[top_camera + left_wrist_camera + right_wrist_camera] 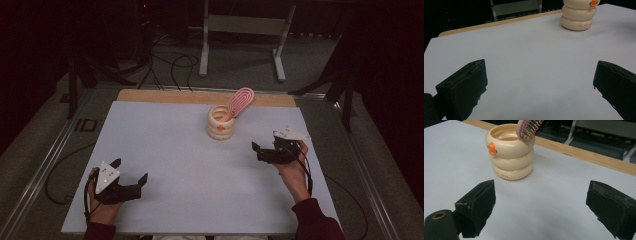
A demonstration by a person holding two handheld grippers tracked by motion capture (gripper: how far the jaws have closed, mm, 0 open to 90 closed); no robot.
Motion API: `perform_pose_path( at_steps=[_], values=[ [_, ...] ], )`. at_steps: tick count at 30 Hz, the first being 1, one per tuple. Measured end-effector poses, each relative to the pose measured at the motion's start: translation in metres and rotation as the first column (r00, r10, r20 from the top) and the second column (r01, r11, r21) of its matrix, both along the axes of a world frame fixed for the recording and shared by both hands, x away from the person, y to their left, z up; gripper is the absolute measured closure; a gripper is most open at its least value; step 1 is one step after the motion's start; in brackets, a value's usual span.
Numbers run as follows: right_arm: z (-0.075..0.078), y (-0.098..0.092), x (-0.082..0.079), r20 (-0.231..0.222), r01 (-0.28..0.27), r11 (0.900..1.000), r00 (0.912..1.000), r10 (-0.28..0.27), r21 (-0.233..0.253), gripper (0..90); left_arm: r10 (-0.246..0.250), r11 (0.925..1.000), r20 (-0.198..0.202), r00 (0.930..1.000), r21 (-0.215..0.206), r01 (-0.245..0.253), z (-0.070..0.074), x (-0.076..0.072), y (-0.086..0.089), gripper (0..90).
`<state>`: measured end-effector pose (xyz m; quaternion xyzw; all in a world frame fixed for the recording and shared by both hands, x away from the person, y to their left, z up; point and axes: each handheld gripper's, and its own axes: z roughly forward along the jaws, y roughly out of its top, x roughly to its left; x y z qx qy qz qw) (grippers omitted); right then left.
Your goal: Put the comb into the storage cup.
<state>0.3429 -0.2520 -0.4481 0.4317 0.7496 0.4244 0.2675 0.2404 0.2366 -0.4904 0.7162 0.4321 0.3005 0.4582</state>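
Note:
A cream ringed cup (222, 123) with a small orange duck bill on its side stands upright toward the back middle of the white table (165, 145). A pink hairbrush (240, 100) leans in it, head up and to the right. My right gripper (263, 149) is open, low over the table to the right of the cup, with nothing between its jaws; the cup (510, 151) and brush (527, 128) lie ahead of it. My left gripper (131, 171) is open near the front left, empty, with the cup (579, 13) far ahead.
A wooden strip (165, 96) runs along the table's far edge. Behind it are a white metal stand (242, 30), floor cables (170, 67) and dark stands. Metal rails (45, 160) flank the table.

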Motion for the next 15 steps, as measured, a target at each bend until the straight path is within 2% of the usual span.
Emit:
perform_pose_path(
  at_steps=[5,7,15],
  values=[
    [-0.003,-0.004,-0.020,0.044,-0.004,1.000,0.9990,0.003,0.021,9.0,-0.002,1.0000,0.004,1.0000,0.007,0.002,0.001,0.001,0.000,0.1],
    [-0.005,-0.005,-0.026,0.039,-0.004,1.000,0.9992,0.004,0.017,9.0,-0.005,1.0000,0.010,0.9999,0.000,0.005,0.002,0.000,0.001,0.1],
    [-0.015,-0.014,-0.048,0.077,0.000,0.999,0.9970,-0.003,0.048,9.0,0.000,0.9999,0.029,0.9996,-0.012,0.000,0.005,-0.001,0.004,0.1]
  ],
)
